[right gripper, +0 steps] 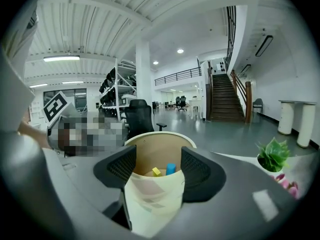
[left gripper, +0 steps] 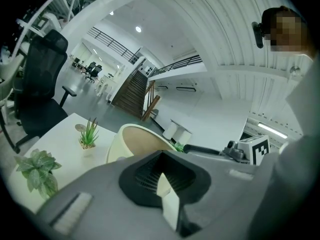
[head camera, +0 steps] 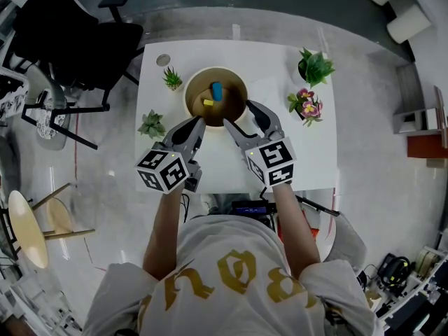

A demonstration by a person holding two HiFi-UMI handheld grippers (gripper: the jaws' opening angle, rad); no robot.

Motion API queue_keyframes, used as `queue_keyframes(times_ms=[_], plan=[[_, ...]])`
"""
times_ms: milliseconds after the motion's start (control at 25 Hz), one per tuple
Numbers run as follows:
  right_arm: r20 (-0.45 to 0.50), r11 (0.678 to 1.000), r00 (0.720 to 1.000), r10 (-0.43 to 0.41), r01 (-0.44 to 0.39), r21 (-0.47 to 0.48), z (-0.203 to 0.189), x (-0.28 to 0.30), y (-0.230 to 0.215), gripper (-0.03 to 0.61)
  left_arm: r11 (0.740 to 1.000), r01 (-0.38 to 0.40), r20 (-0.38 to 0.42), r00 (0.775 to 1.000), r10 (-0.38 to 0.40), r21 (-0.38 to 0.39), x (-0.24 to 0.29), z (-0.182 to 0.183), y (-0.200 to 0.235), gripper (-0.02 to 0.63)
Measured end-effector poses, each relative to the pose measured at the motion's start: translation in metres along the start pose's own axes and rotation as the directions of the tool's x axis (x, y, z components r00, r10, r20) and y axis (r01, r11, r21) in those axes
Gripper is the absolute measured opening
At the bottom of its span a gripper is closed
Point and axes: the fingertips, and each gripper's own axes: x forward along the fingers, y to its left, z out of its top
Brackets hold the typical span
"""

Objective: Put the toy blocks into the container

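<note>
A round cream container (head camera: 187,98) stands at the middle of the white table (head camera: 308,152). A blue block (head camera: 216,90) and a yellow block (head camera: 208,102) lie inside it. My left gripper (head camera: 198,123) sits at the container's near-left rim with its jaws almost together. In the left gripper view the left gripper (left gripper: 167,194) shows only a thin cream-and-white sliver in the gap, with the container (left gripper: 130,139) just beyond. My right gripper (head camera: 239,115) is open at the near-right rim. In the right gripper view the right gripper (right gripper: 158,173) frames the container's near wall (right gripper: 152,204), the blue block (right gripper: 171,168) and the yellow block (right gripper: 156,171).
Small potted plants (head camera: 173,79) (head camera: 152,124) stand left of the container. A green plant (head camera: 315,66) and pink flowers (head camera: 306,105) stand to its right. A small disc (head camera: 163,59) lies at the far-left corner. A black office chair (head camera: 77,33) and a wooden stool (head camera: 28,226) stand left of the table.
</note>
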Motion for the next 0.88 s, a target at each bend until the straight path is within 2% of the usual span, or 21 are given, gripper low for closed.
queue_keyframes(times_ms=[480, 880], plan=[[0.005, 0.998, 0.998, -0.063, 0.063, 0.027, -0.013, -0.028, -0.01, 0.287, 0.999, 0.008, -0.028, 1.0, -0.007, 0.032, -0.003, -0.012, -0.013, 0.002], [-0.014, 0.992, 0.993, -0.116, 0.116, 0.051, -0.032, -0.055, -0.016, 0.286, 0.996, 0.073, -0.073, 0.995, -0.07, 0.052, 0.001, -0.031, -0.044, 0.002]])
